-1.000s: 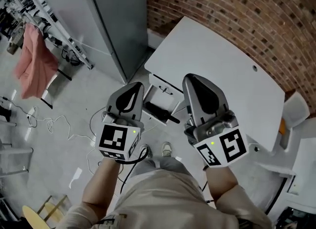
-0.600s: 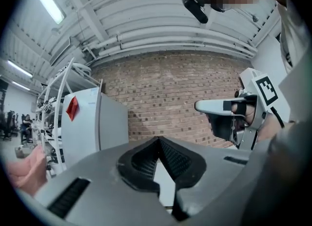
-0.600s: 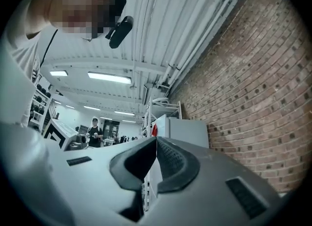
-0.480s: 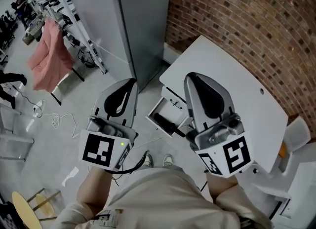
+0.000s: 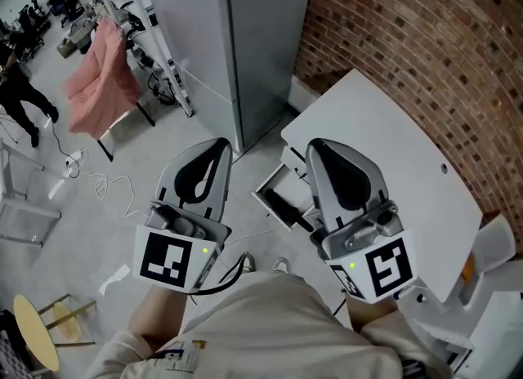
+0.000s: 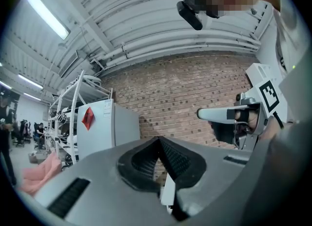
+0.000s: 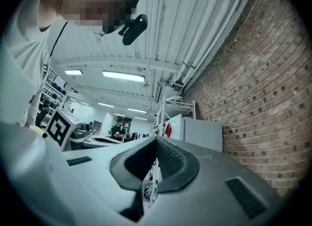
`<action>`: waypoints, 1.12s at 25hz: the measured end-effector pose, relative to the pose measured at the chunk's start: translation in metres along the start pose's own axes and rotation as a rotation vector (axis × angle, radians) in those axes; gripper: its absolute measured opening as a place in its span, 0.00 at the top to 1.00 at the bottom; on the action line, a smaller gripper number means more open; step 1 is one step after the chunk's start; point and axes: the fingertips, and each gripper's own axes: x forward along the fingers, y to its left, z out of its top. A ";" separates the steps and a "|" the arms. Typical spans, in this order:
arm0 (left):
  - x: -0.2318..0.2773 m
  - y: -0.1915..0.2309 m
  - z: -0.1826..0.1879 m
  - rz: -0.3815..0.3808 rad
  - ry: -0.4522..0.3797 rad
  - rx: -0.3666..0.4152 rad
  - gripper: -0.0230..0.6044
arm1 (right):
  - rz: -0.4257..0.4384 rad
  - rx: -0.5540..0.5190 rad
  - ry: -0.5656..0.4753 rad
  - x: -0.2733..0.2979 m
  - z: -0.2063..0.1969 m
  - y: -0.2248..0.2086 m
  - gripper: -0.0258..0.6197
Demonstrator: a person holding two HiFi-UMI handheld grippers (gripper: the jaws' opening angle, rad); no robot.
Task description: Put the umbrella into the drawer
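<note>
Open white drawer (image 5: 270, 190) of the white worktop (image 5: 384, 149): right part hidden behind the grey right tool (image 5: 319, 150), which also covers the worktop's near edge. Black folded umbrella (image 5: 280, 205) in that drawer: right end meets the tool's outline, so its full length cannot be told. Person in dark clothes (image 5: 26, 101): partly cut off by the head view's left edge.

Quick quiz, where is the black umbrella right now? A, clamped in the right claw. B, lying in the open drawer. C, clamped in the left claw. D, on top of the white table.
B: the head view shows the umbrella lying in the open drawer, while the left claw and right claw are shut on nothing.
</note>
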 end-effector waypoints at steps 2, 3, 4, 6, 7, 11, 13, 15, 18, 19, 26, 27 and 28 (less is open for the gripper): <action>-0.003 -0.003 -0.004 -0.004 0.010 -0.002 0.95 | 0.006 -0.001 0.023 -0.002 -0.006 0.002 0.95; -0.004 -0.004 -0.007 -0.006 0.014 -0.009 0.95 | 0.008 -0.001 0.035 -0.004 -0.010 0.002 0.95; -0.005 -0.006 -0.010 -0.009 0.019 -0.018 0.95 | 0.010 -0.001 0.048 -0.005 -0.013 0.003 0.95; -0.007 -0.009 -0.017 -0.011 0.035 -0.026 0.95 | 0.009 0.000 0.067 -0.009 -0.019 0.003 0.95; -0.007 -0.010 -0.020 -0.010 0.044 -0.025 0.95 | 0.008 0.003 0.073 -0.011 -0.021 0.003 0.95; -0.007 -0.017 -0.018 -0.011 0.043 0.003 0.95 | 0.016 0.016 0.088 -0.017 -0.024 0.003 0.95; -0.004 -0.021 -0.014 -0.013 0.029 0.008 0.95 | 0.013 0.020 0.091 -0.020 -0.024 0.001 0.95; -0.002 -0.025 -0.012 -0.017 0.026 0.003 0.95 | 0.017 0.040 0.091 -0.024 -0.024 0.001 0.95; -0.003 -0.032 -0.013 -0.026 0.031 0.002 0.95 | 0.023 0.051 0.086 -0.030 -0.021 0.001 0.95; -0.003 -0.033 -0.014 -0.029 0.033 0.002 0.95 | 0.021 0.048 0.085 -0.031 -0.020 0.001 0.95; -0.004 -0.044 -0.012 -0.055 0.041 0.004 0.95 | 0.008 0.029 0.083 -0.039 -0.013 0.002 0.95; -0.005 -0.045 -0.012 -0.059 0.040 0.004 0.95 | 0.006 0.028 0.084 -0.040 -0.013 0.002 0.95; -0.005 -0.046 -0.012 -0.063 0.040 0.004 0.95 | 0.004 0.025 0.087 -0.040 -0.013 0.003 0.95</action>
